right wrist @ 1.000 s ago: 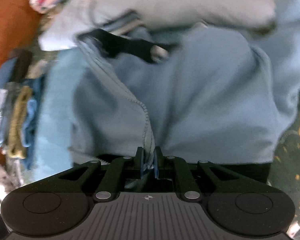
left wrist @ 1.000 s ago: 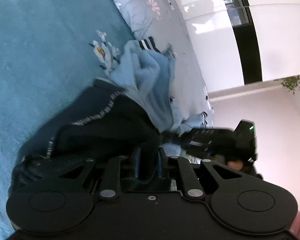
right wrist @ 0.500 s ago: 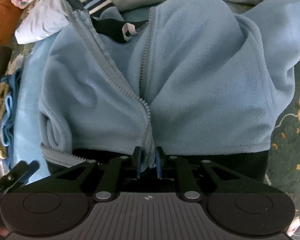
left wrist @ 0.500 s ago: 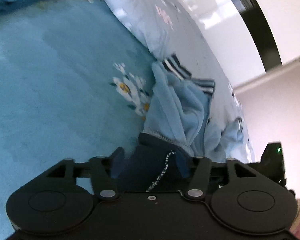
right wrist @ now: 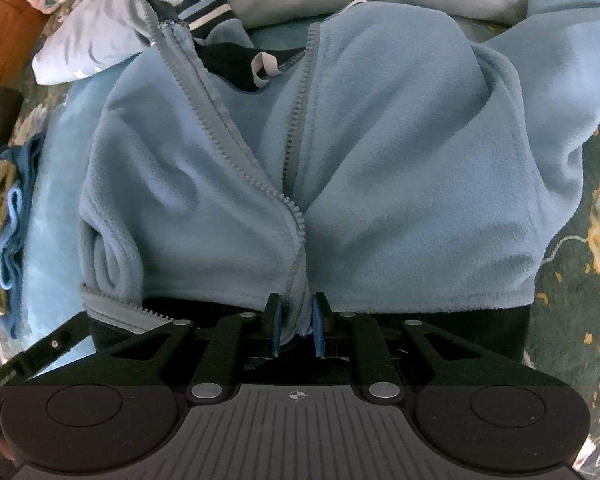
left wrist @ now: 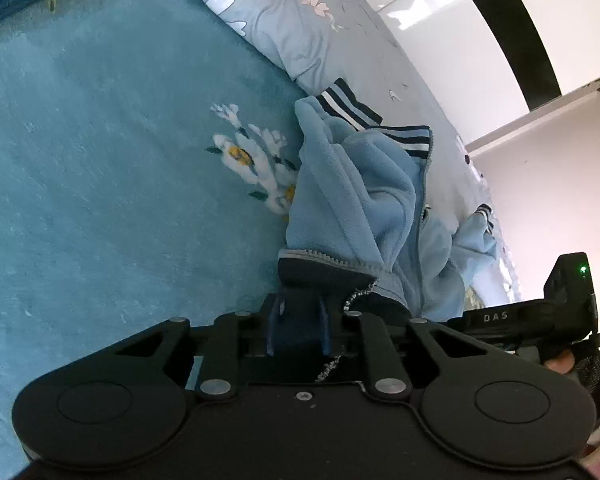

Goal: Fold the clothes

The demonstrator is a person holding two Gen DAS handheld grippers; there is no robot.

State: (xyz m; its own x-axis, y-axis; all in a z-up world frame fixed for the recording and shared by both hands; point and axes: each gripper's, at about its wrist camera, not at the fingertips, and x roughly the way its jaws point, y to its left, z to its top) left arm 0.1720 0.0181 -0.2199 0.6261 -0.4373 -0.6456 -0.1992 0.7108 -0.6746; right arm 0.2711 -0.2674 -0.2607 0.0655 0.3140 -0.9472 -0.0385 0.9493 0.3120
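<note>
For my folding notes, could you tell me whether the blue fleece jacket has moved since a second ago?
Yes: the fleece jacket has slid right, uncovering the carpet's white flower it partly hid.

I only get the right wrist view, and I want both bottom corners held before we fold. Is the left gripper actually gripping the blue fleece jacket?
Observer: Yes. The left gripper has just been closing, and its jaws pinch the dark hem of the jacket, right at the zipper's bottom end.
Operator: What lies beyond that corner, on its outer side?
Observer: Open teal blanket, with a white flower stitched into it beside the jacket's shoulder.
Operator: My view cuts off the far sleeve. Where does it end?
Observer: Its striped cuff shows past the bunched body, by the grey floral bedding.
</note>
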